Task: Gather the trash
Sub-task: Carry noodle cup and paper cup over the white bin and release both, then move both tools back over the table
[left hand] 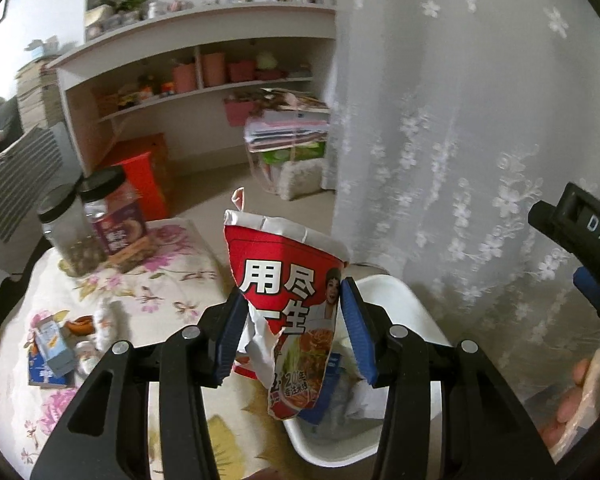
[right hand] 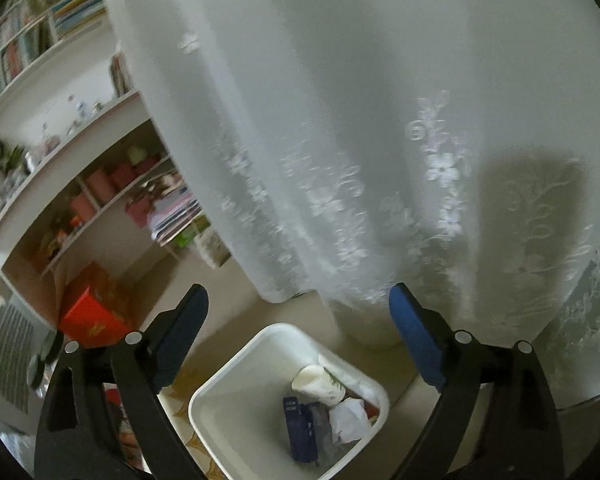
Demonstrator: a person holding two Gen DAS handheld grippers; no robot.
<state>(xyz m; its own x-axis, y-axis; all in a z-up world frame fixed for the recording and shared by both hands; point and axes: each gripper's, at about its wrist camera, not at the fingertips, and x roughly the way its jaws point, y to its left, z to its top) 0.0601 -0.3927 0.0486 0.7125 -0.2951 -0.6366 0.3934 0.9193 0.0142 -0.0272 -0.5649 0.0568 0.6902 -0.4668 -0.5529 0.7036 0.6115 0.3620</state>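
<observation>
My left gripper (left hand: 296, 320) is shut on a torn red and white instant-noodle cup (left hand: 288, 280), held upright over the edge of a white waste bin (left hand: 396, 292). In the right wrist view the bin (right hand: 240, 364) sits below, holding a small white cup (right hand: 320, 380), crumpled paper (right hand: 348, 420) and a dark blue wrapper (right hand: 300, 428). My right gripper (right hand: 296, 336) is open and empty above the bin; it also shows at the right edge of the left wrist view (left hand: 580, 248). More litter lies on the floral tablecloth (left hand: 160, 280): a blue carton (left hand: 54, 346) and small wrappers (left hand: 84, 324).
Two black-lidded jars (left hand: 96, 224) stand at the table's far left. A white embroidered curtain (left hand: 460, 120) hangs close behind the bin. Shelves (left hand: 204, 80), a red box (left hand: 140, 176) and stacked papers (left hand: 288, 136) stand beyond on the floor.
</observation>
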